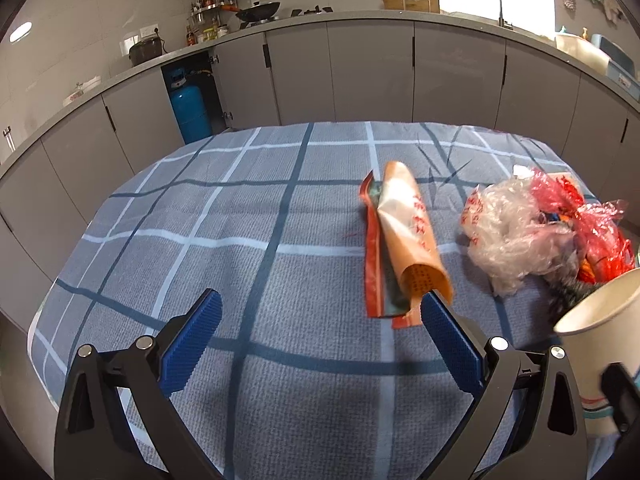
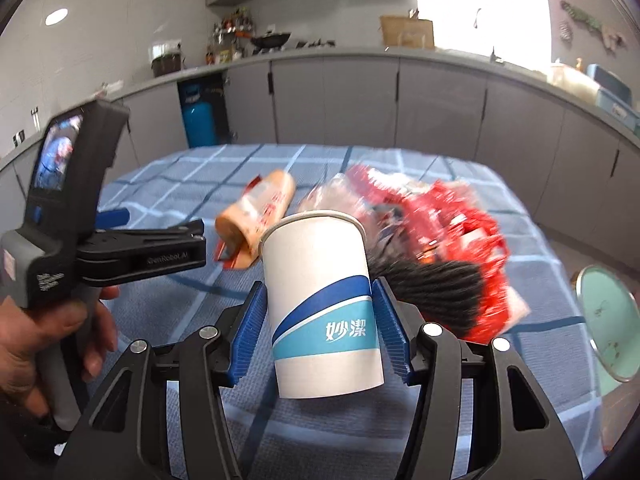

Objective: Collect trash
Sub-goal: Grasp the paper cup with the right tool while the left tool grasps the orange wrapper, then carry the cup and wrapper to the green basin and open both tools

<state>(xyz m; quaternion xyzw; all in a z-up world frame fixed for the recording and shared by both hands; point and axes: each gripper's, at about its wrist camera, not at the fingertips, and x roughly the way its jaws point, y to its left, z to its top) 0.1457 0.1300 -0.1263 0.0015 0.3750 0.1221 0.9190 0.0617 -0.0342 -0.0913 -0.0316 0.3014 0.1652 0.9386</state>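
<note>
Trash lies toward the right side of the checked blue tablecloth (image 1: 248, 216). Nearest the left gripper (image 1: 320, 312) is a rolled orange wrapper (image 1: 412, 236): its long axis runs from the far side of the table toward the camera, with the open end facing the gripper, just beside the right pad (image 1: 448, 336). A flat red strip (image 1: 374, 264) lies under it along the same line. The left gripper's jaws stand wide with nothing between them.

The right gripper (image 2: 320, 320) holds a white paper cup (image 2: 324, 300) with a blue band; the cup stands nearly upright, tilted a little, mouth up and base toward the camera, and both blue pads press on its sides. In the left wrist view only part of this cup shows at the right edge.

Beyond the cup sits a heap of clear plastic (image 1: 516, 236) and red plastic bags (image 2: 452, 232), with a dark bristly brush-like thing (image 2: 436, 288) partly hidden behind the cup. Motion blur smears the heap in the right wrist view, so its smaller pieces cannot be made out. A pale green round object (image 2: 608, 320) is cut off at the right edge. A hand (image 2: 44, 340) grips the left gripper's handle.
</note>
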